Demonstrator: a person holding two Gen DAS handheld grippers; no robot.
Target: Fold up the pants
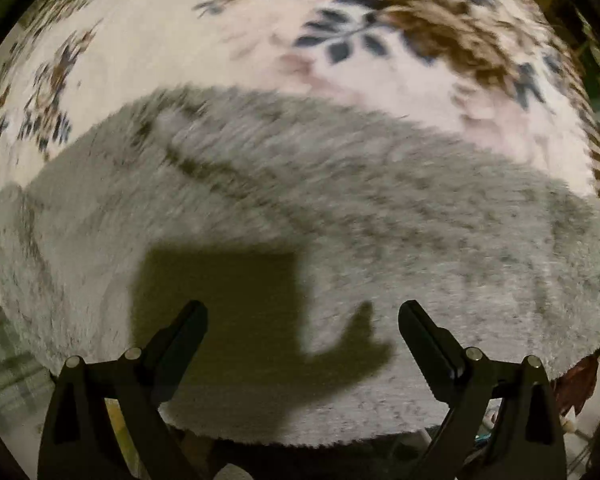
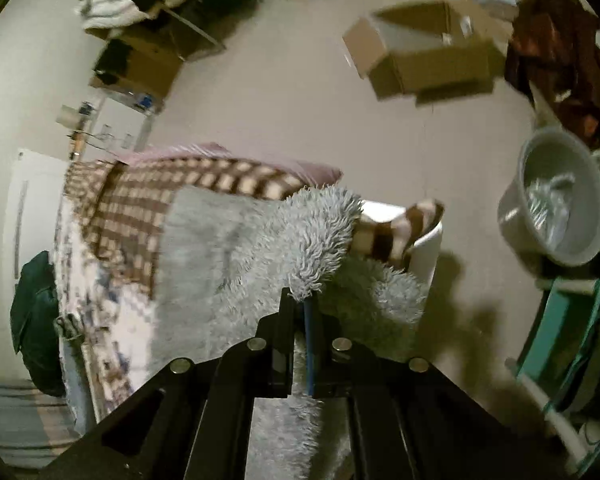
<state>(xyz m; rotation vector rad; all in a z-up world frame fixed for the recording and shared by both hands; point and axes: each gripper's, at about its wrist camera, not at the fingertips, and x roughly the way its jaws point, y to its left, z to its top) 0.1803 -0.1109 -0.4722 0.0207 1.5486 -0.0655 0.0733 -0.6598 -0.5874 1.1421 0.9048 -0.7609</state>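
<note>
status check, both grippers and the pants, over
Left hand-held gripper open, hovering over fuzzy grey pants on floral blanket. Right hand-held gripper shut on pants edge, lifted. Nothing blocking.

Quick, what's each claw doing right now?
Left claw: open, empty, above the fuzzy grey pants.
Right claw: shut on the fuzzy grey pants.

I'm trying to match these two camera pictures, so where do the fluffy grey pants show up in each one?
Left wrist view: the fluffy grey pants spread across the middle and lower part, ahead of the open left claw.
Right wrist view: they run from the centre to the bottom, an edge pinched in the right claw.
Shared landmark: the flowered blanket under the pants, at the top of the left view and at the left of the right view.
</note>
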